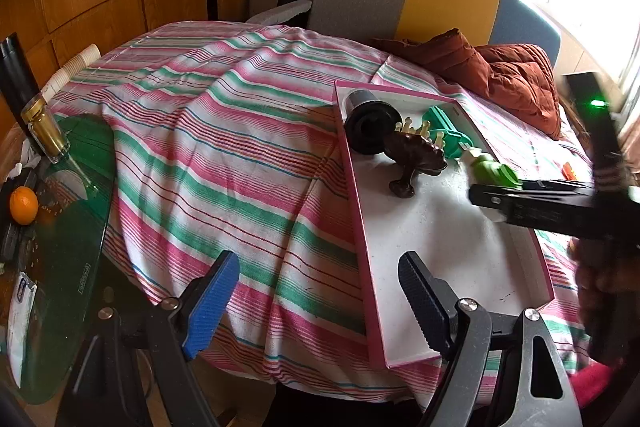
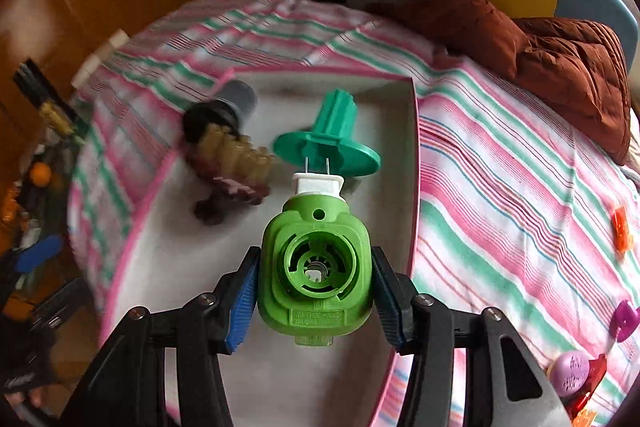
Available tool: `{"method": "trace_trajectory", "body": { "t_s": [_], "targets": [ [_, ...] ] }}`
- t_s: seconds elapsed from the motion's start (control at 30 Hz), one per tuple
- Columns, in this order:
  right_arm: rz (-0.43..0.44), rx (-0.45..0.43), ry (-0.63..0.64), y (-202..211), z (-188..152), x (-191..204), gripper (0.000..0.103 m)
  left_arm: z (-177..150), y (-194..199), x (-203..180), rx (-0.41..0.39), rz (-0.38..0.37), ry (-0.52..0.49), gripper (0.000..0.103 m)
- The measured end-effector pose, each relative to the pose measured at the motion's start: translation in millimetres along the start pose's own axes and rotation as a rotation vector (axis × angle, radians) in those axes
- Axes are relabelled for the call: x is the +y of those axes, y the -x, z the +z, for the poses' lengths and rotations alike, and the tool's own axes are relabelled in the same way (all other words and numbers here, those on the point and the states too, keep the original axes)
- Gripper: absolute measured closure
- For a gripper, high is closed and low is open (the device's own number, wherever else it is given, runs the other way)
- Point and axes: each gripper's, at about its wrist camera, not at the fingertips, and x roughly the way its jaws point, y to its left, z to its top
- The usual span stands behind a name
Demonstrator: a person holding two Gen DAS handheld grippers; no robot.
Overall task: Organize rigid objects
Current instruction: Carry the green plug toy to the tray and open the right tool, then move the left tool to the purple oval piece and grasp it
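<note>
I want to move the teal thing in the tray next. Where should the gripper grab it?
Grab the teal spool by its ribbed stem, coming down from above with a finger on each side. The stem is narrow and sticks out from the wide flat disc, which looks too broad to pinch. The right gripper is busy holding the green plug-in.

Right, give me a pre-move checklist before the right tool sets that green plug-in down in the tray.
1. Grip: right tool shut on the green plug-in, pads on both sides. Ok.
2. Plug-in over the tray, not the cloth. Ok.
3. Bare tray floor nearer the camera than the plug-in. Ok.
4. Clearance ahead: prongs close to the teal funnel; touching or apart, cannot tell.
5. Brown figure lies to the left, apart from the plug-in. Ok.
6. Left tool open, holding nothing, at the tray's near corner. Ok.
</note>
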Motion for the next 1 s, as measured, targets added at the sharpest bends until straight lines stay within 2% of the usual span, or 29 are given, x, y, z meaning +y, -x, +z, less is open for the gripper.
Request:
{"method": "trace_trajectory", "body": {
  "t_s": [0.13, 0.4, 1.0],
  "targets": [
    [-0.054, 0.027, -0.009, -23.5, 5.6, -1.3, 0.05, 0.4, -0.4, 2.1, -0.001, 0.006, 0.002, 0.021],
    [-0.094, 0.022, -0.015, -27.9, 7.1, 0.1, 0.05, 1.5, 1.1, 5.3, -0.007, 0.013, 0.012, 0.022],
    [-0.071, -0.092, -0.044, 14.4, -3.4, -8.3, 0.046, -1.5, 7.2, -0.3, -0.008, 0.018, -0.003, 0.021]
  ]
}}
